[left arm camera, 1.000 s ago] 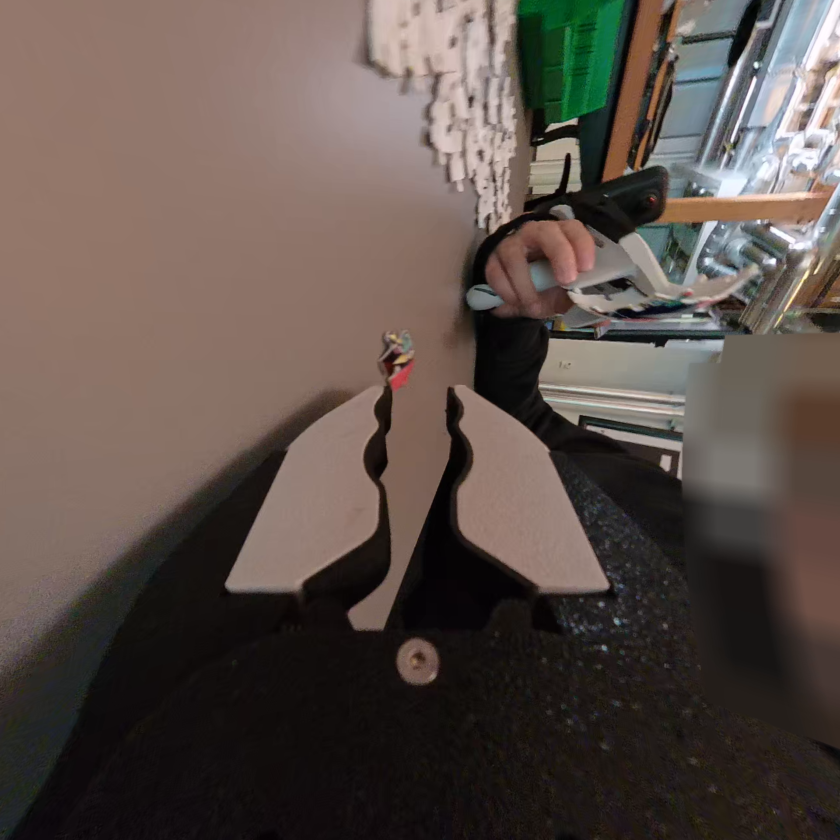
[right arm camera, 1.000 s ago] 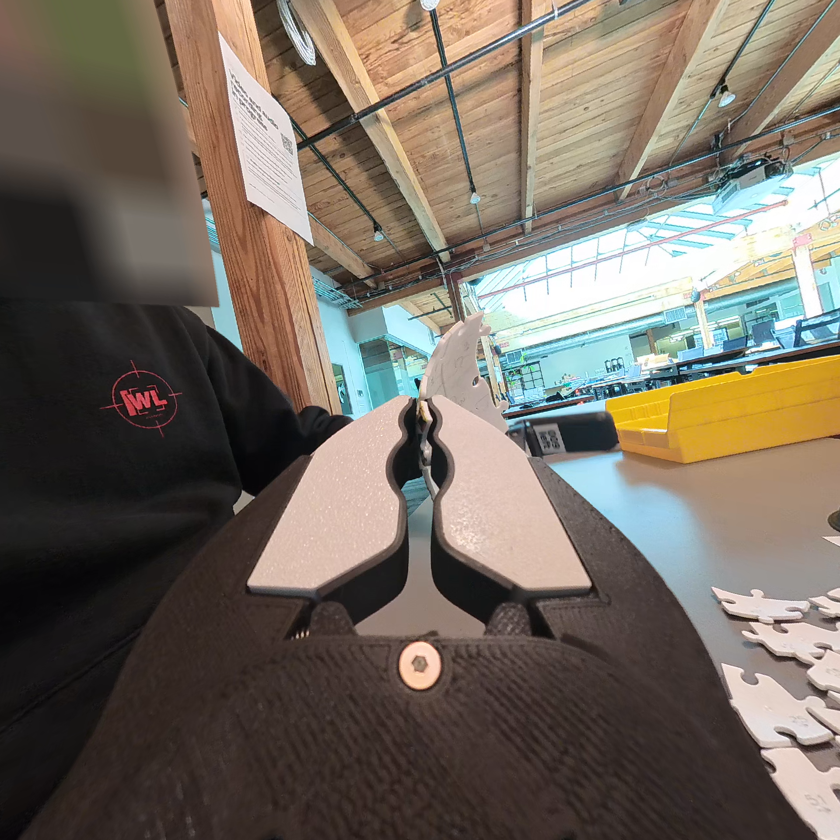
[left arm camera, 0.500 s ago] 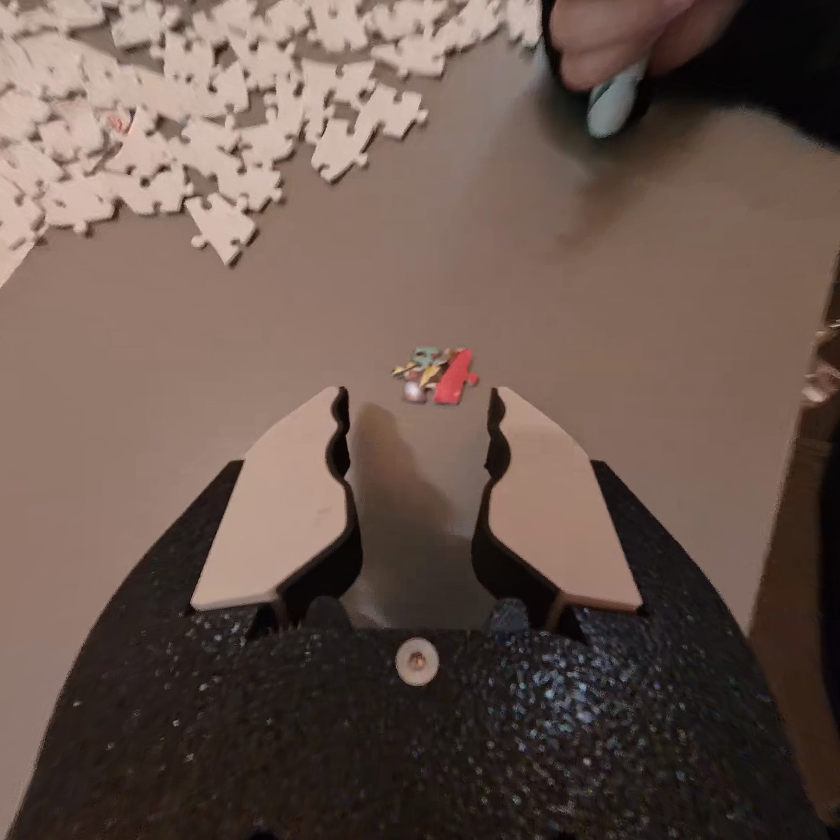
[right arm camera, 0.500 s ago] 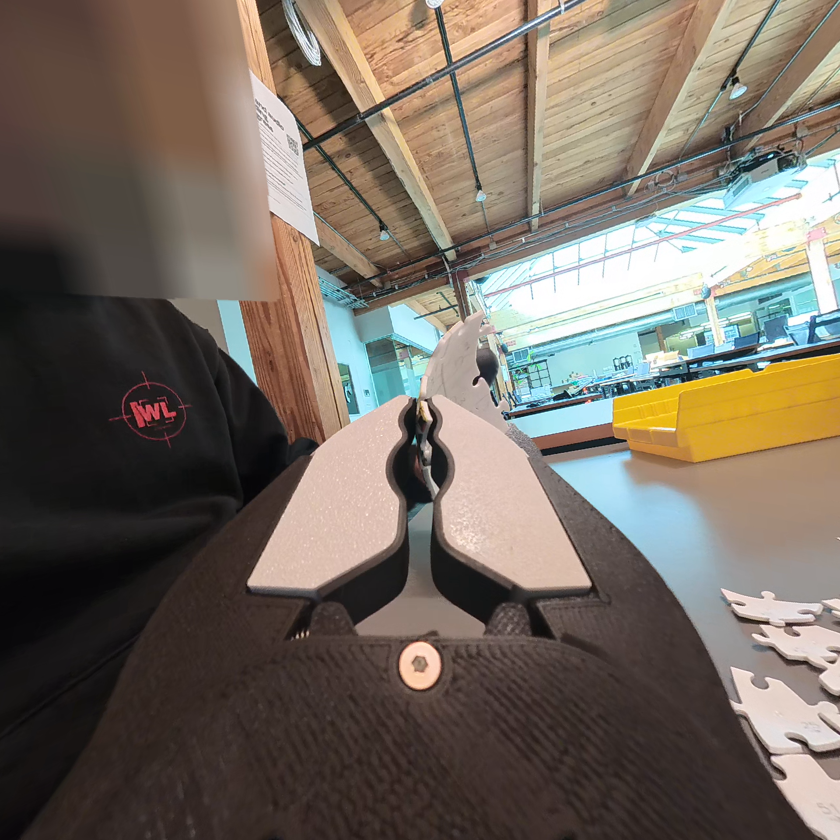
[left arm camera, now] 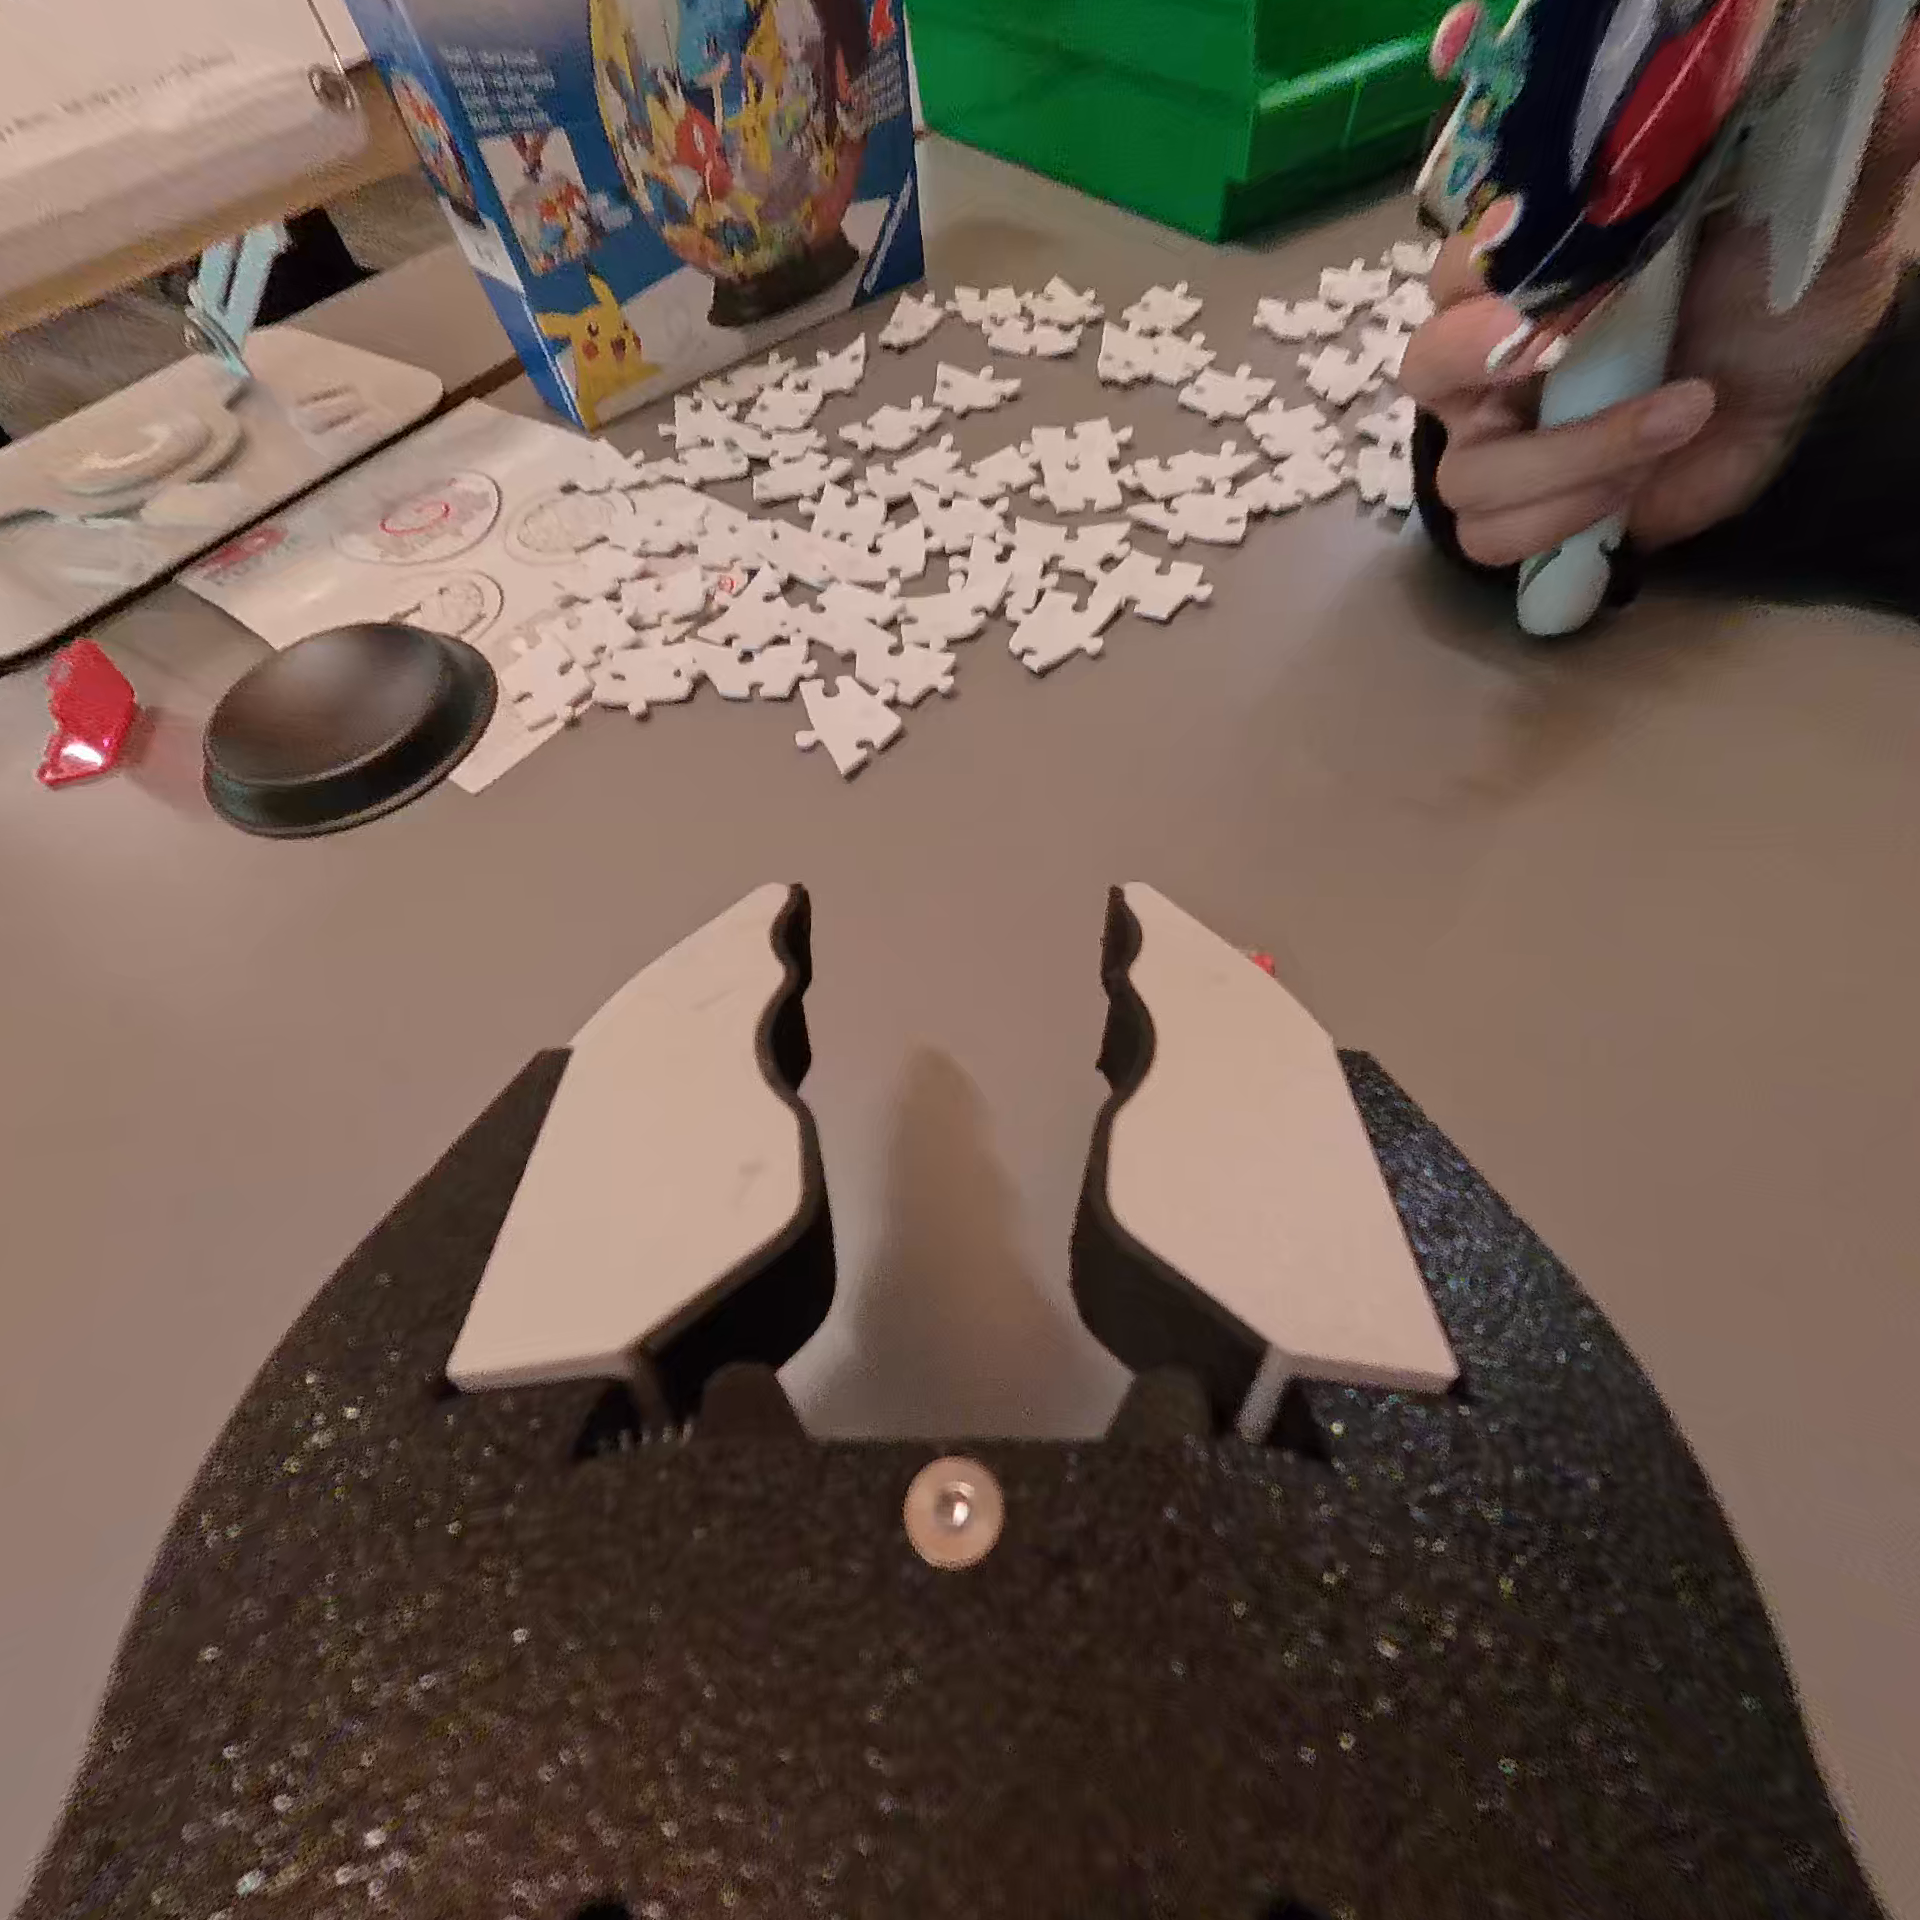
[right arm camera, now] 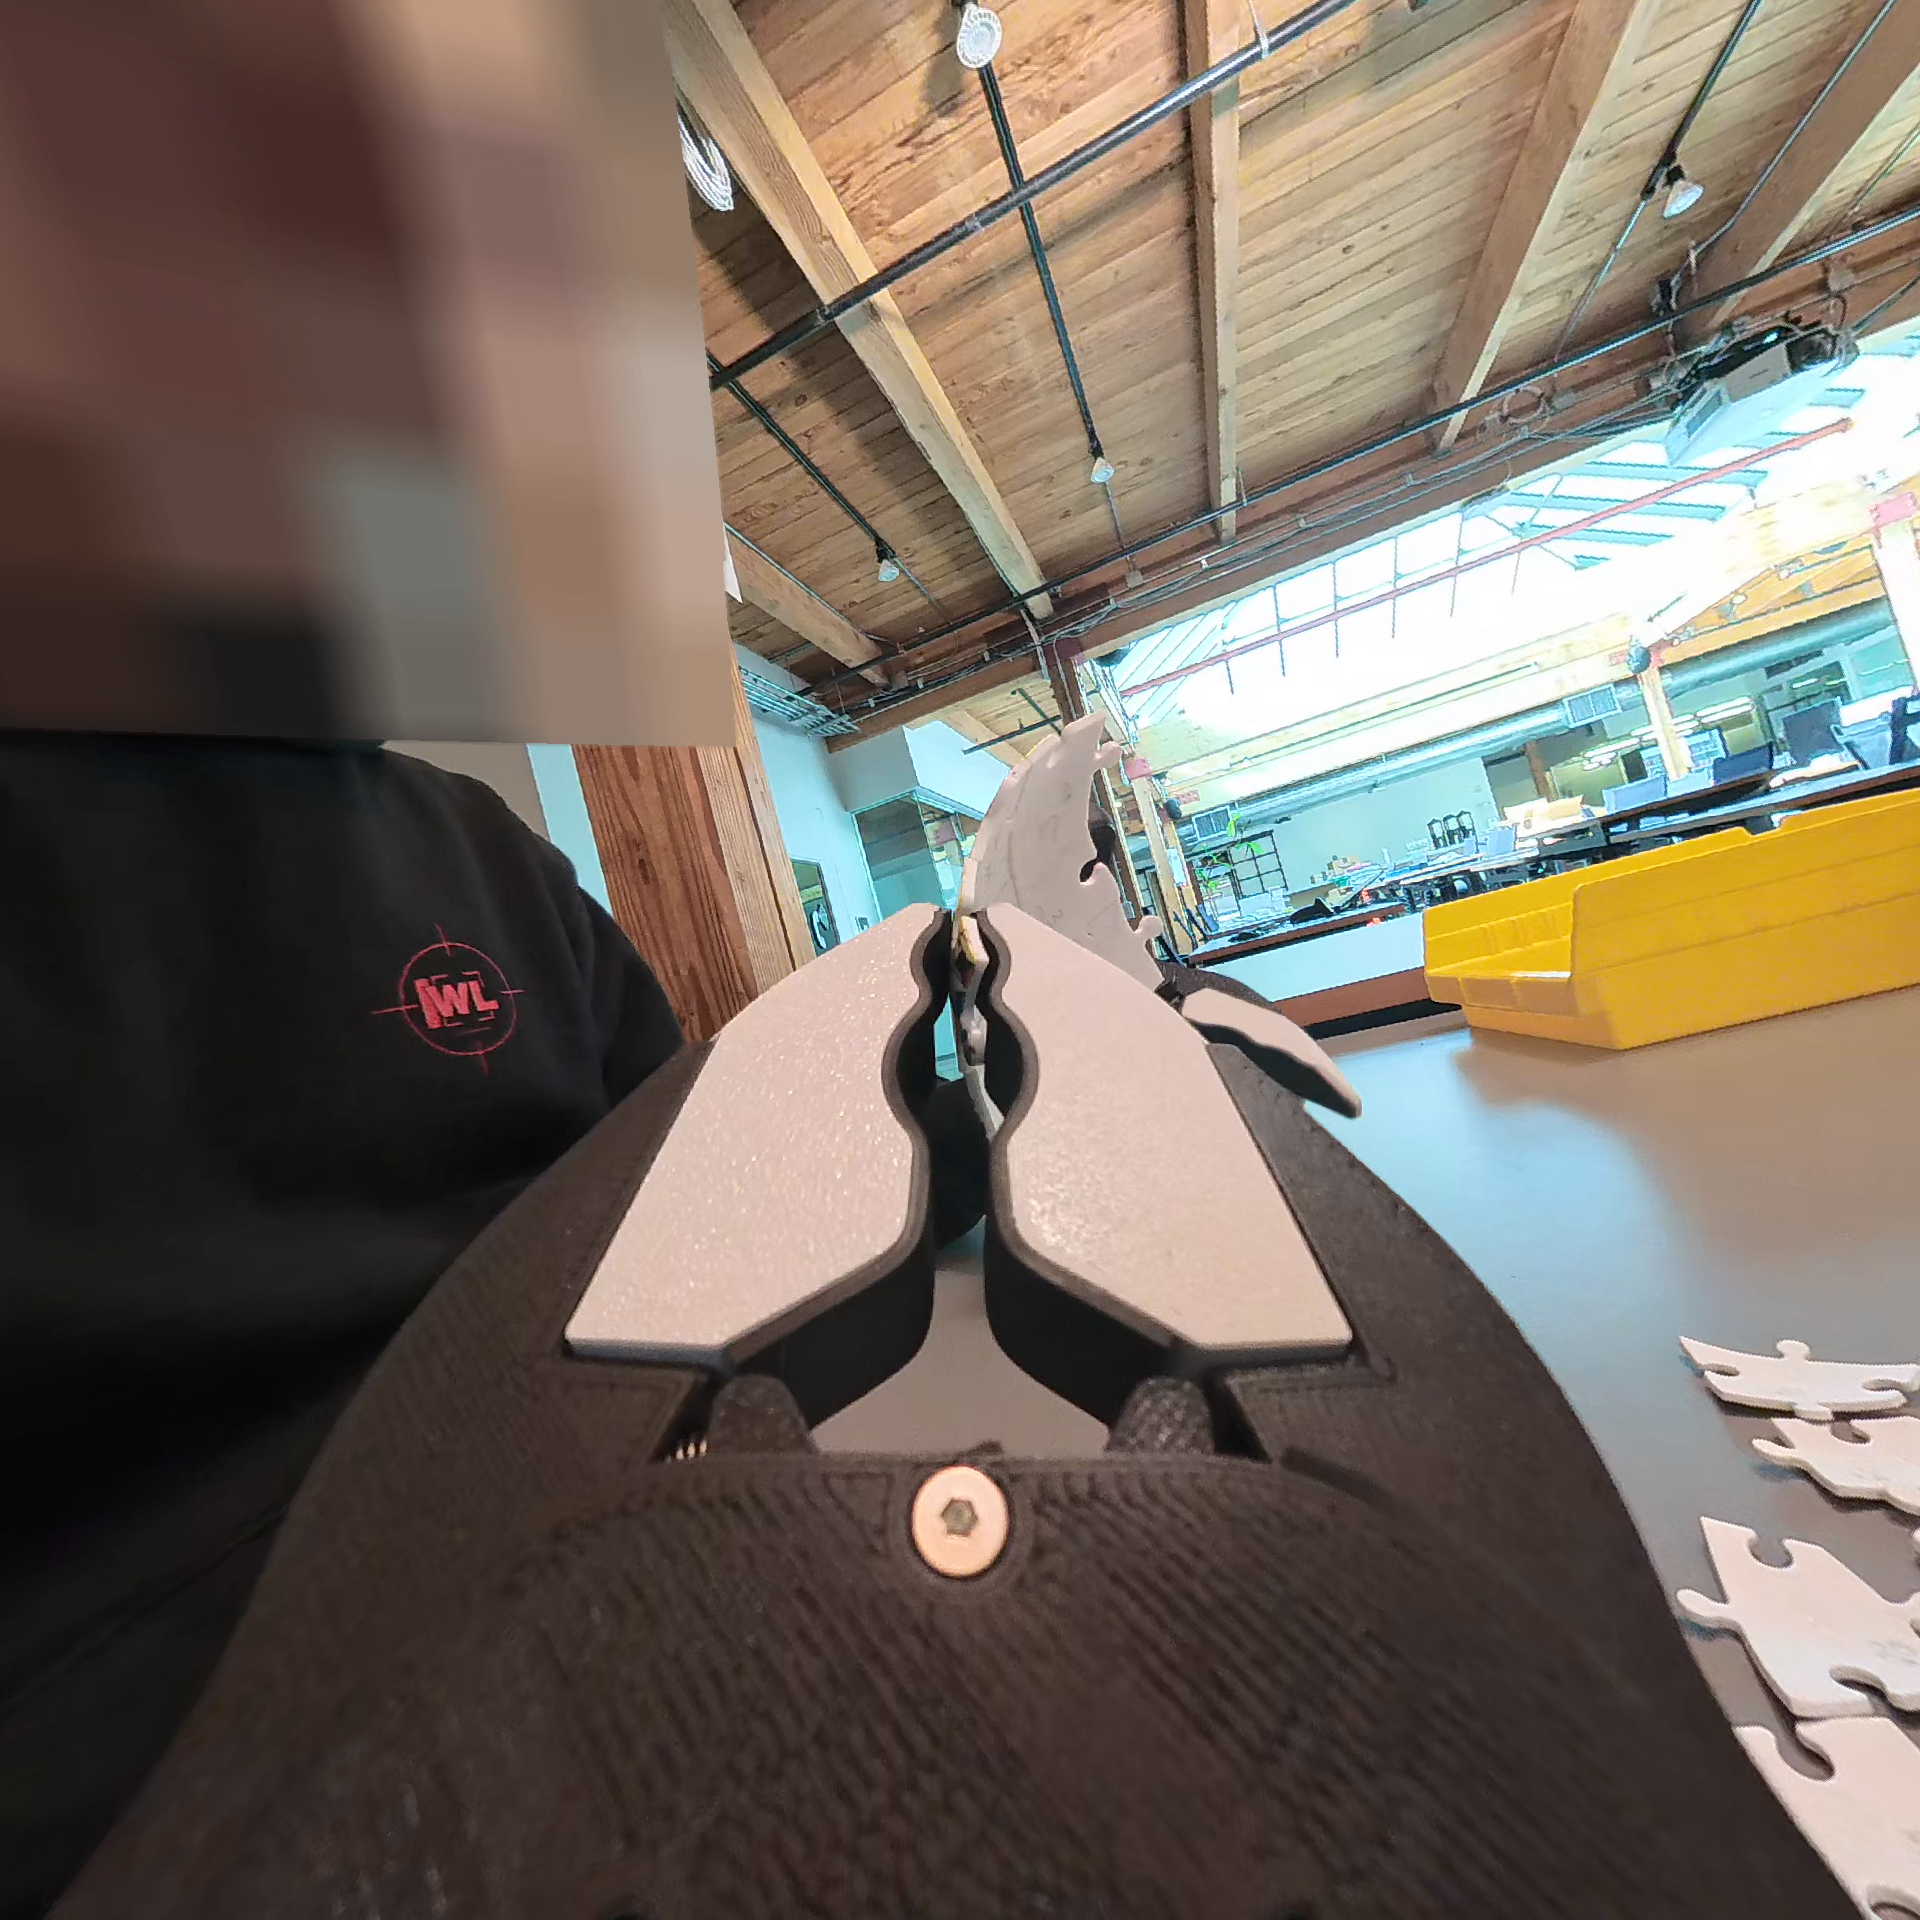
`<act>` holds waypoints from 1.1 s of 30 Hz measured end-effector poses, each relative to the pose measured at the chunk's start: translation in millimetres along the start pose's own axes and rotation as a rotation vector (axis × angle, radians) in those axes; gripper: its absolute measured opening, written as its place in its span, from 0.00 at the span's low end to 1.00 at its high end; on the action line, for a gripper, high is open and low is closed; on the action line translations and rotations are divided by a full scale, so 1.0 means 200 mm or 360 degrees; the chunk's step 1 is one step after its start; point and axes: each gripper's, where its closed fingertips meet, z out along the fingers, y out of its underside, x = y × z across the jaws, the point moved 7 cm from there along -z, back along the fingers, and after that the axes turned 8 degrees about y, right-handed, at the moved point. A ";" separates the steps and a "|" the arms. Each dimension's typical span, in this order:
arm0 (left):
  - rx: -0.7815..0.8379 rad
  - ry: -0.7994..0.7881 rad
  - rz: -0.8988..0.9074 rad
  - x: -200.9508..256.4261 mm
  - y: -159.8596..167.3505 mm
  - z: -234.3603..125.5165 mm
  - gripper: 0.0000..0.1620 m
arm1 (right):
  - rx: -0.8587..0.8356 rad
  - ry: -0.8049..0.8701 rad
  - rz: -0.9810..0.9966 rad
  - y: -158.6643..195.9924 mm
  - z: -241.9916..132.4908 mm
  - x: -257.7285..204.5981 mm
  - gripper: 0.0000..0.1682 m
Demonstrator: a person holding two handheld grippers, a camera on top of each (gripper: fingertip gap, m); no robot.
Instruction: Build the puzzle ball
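Note:
My left gripper (left arm camera: pixel 956 914) is open and empty, low over the grey table (left arm camera: pixel 1507 1039). A small colourful puzzle piece (left arm camera: pixel 1260 961) shows only as a red tip behind its right finger. Several white face-down puzzle pieces (left arm camera: pixel 935 540) lie spread beyond it. My right gripper (right arm camera: pixel 966 925) is shut on a curved assembled puzzle section (right arm camera: pixel 1049 842) and holds it upright. In the left wrist view that section (left arm camera: pixel 1621 135) shows its coloured side at the top right, above the hand (left arm camera: pixel 1558 457) holding the right gripper.
A black round stand (left arm camera: pixel 343 717) sits at the left on an instruction sheet (left arm camera: pixel 416 540). The puzzle box (left arm camera: pixel 665 177) and a green bin (left arm camera: pixel 1195 94) stand at the back. A yellow bin (right arm camera: pixel 1662 935) and loose white pieces (right arm camera: pixel 1808 1621) lie to the right. A person in black (right arm camera: pixel 260 1091) sits close. Left tips to right tips: about 20 cm.
My left gripper has tilted up from looking down at the table and its jaws have opened wider. The colourful piece has slipped behind its right finger. My right gripper stays shut on the section.

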 end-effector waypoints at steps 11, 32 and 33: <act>-0.0269 0.0442 0.0018 0.11 0.05 0.06 0.28 | -0.0021 -0.0019 0.0023 0.01 0.01 0.00 0.02; -0.0725 0.0432 0.0087 0.15 0.08 0.19 0.28 | -0.0070 -0.0089 0.0007 0.03 0.03 -0.04 0.02; -0.0748 0.0454 0.0109 0.15 0.07 0.20 0.28 | -0.0070 -0.0091 0.0007 0.03 0.03 -0.04 0.02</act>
